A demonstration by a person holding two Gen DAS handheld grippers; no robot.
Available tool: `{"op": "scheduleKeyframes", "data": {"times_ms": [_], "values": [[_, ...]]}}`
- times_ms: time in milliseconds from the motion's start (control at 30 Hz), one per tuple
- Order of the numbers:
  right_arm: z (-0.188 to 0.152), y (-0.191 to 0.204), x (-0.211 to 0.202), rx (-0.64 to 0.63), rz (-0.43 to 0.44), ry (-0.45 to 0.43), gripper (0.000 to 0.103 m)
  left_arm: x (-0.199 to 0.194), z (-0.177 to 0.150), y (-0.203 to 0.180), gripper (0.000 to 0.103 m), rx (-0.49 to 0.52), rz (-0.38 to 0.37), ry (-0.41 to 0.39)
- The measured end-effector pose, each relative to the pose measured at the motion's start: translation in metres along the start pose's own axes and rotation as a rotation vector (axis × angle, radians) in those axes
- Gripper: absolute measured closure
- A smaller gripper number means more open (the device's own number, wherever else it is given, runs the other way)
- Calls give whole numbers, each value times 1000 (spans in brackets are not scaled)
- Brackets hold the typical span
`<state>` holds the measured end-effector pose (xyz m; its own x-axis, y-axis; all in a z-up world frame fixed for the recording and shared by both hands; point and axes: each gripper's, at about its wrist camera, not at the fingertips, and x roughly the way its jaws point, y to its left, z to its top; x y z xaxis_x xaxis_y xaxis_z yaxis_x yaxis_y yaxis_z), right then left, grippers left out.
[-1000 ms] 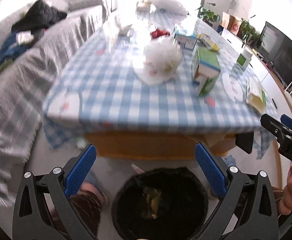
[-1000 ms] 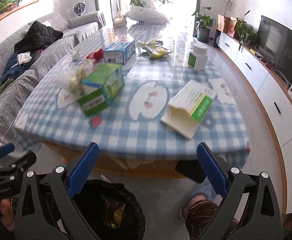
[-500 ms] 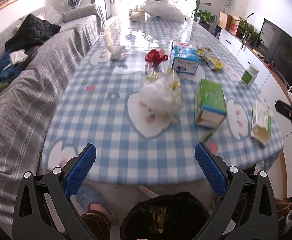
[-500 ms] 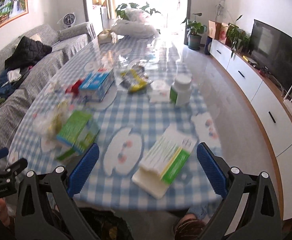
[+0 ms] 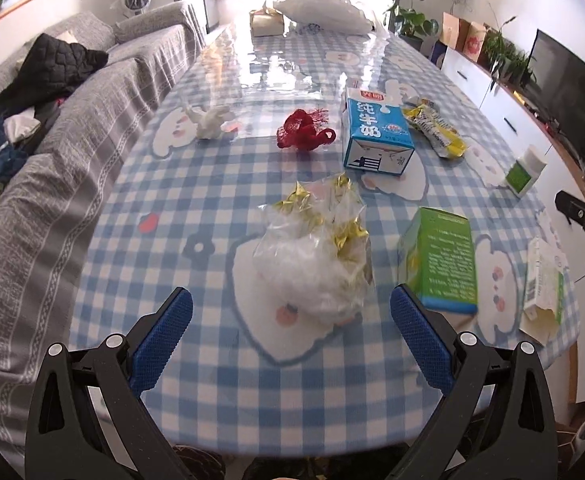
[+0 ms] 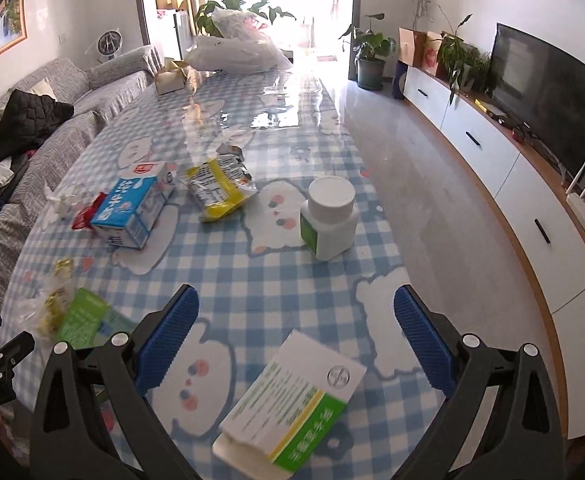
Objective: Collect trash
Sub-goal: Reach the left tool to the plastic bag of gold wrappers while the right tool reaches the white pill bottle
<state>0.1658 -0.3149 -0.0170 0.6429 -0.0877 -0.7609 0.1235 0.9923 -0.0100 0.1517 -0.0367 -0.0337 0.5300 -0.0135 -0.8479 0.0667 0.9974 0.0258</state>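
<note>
Trash bin (image 5: pixel 280 470) barely visible, table edge (image 5: pixel 292 442)

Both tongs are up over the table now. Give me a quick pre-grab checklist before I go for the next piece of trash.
1. Left tongs open and holding nothing: ok.
2. Right tongs open and holding nothing: ok.
3. Clear plastic bag centred ahead of the left tongs: ok.
4. White-and-green box lying flat, between the right fingers and slightly below them: ok.
5. Green carton beside the bag, whether touching it: cannot tell.
6. Trash bin located for the drop: cannot tell, hidden below the table edge.
</note>
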Motion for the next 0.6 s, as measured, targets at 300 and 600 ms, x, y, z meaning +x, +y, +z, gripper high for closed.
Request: {"op": "scheduleKeyframes", "data": {"times_ms": [300, 600], "values": [[15, -6, 22, -13, -30, 0, 9, 18, 24, -1, 6, -19, -6, 29], [30, -15, 41, 3, -16, -1, 9, 40, 36, -4, 6, -18, -10, 86]]}}
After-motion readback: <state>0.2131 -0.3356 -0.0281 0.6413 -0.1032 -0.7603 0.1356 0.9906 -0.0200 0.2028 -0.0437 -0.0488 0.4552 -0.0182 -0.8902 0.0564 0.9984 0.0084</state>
